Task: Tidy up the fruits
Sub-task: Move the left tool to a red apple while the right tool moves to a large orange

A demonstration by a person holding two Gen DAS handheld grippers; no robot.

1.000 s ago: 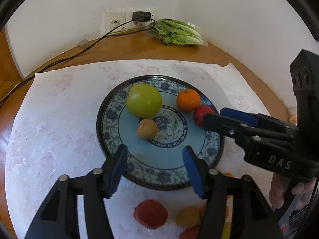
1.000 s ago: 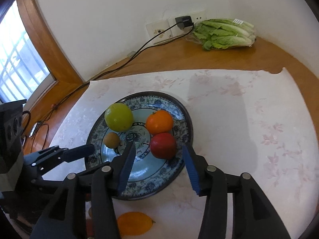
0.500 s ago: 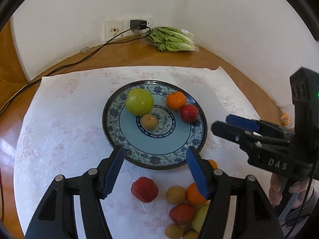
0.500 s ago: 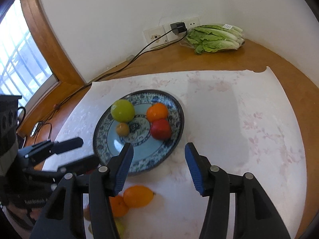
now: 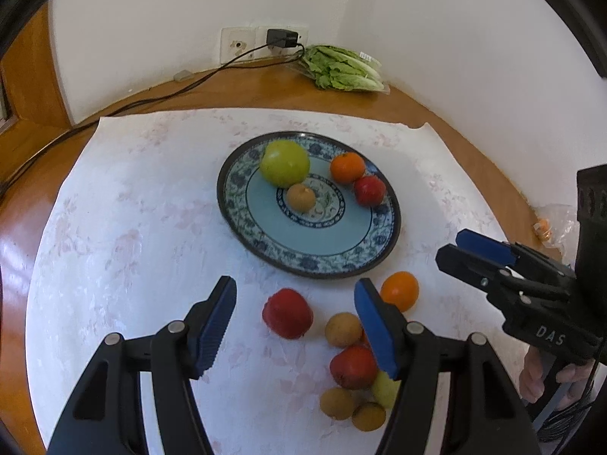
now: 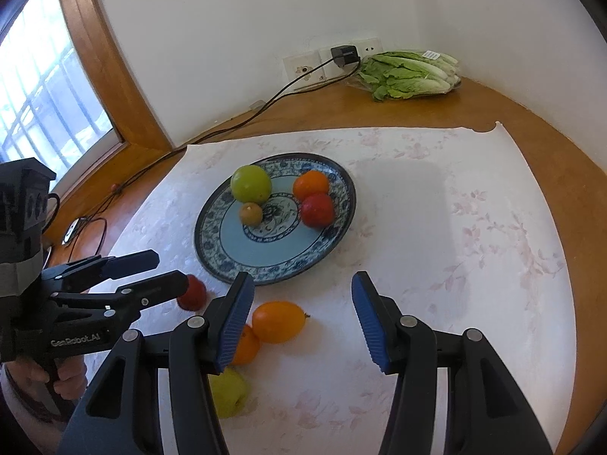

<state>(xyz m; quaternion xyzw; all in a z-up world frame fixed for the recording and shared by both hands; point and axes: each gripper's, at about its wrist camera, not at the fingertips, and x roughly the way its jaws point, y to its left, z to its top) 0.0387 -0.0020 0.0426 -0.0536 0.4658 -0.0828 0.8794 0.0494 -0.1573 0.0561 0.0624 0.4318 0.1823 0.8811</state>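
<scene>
Left hand-held gripper [image 5: 294, 326]: jaws wide apart, nothing between them, low in the left wrist frame over the white cloth [image 5: 125, 227]. Right hand-held gripper [image 6: 301, 322]: jaws likewise apart and empty, low centre of the right wrist frame; the same tool shows at the right edge of the left view, jaws parted. Plate [image 5: 379, 254], blue patterned, sits mid-frame on the cloth; it carries four fruits in its far half: green apple [image 5: 284, 163] at upper left, orange [image 5: 347, 167] to its right, red fruit [image 5: 369, 190] touching the orange on the near right, small brown fruit [image 5: 300, 197] just below the apple. Loose fruit lies on the cloth off the plate's near rim. Left view: red apple [image 5: 287, 313] between the left jaws in the frame, a second orange [image 5: 400, 290] right of the right-hand jaw, and a cluster lower right of a brown fruit [image 5: 342, 329], a red one [image 5: 353, 366], a pale green one partly hidden, and two more brown ones at the bottom. Right view: an orange oval fruit [image 6: 279, 321] just below the plate, near the left jaw, and a yellow-green fruit [image 6: 227, 398] lower left. Lettuce [image 5: 343, 70] lies on the wooden surface [image 5: 235, 91] at upper right against the wall, beside a charger [image 5: 280, 38] in the socket.
</scene>
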